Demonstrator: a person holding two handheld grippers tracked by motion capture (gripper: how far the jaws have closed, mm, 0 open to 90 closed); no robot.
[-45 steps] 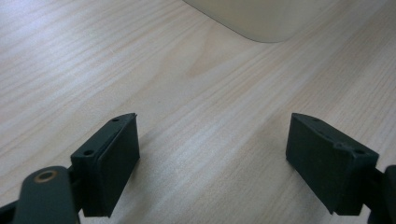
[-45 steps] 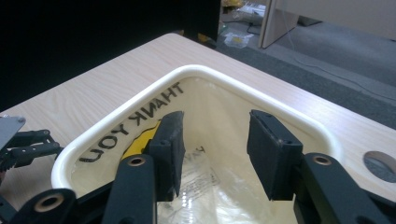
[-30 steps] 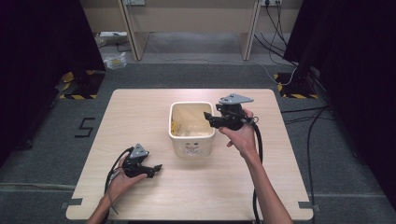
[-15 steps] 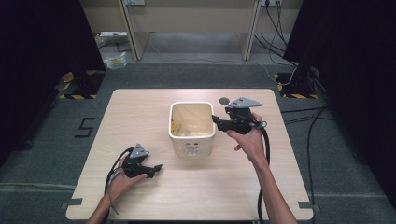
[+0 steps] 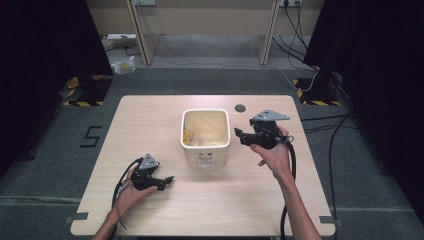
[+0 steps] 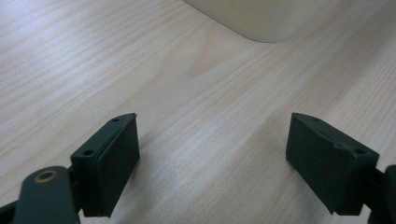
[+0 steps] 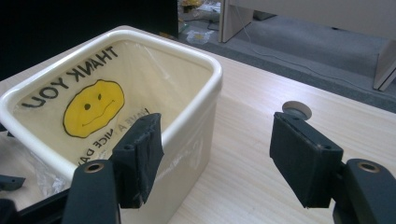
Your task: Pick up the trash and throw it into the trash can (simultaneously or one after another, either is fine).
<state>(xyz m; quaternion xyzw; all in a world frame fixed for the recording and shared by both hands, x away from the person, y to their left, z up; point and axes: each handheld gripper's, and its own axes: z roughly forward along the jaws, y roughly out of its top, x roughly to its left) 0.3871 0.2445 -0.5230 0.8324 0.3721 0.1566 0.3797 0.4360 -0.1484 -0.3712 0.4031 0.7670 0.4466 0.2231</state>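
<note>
— One round hole lies behind the right gripper?
— Yes. Its empty jaws, just opening, stand beside the bag-lined bin, mid-table; left gripper gapes empty.

The bag lining the bin beside my right jaws reads "THANK YOU" over a yellow smiley. A "5" marks the floor.

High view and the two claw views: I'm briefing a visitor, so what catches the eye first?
The cream bin in the middle of the table, lined with a plastic bag that shows a yellow smiley and "THANK YOU". Next, the right claw, open and empty just right of the bin's rim, and the left claw, open near the front edge.
</note>
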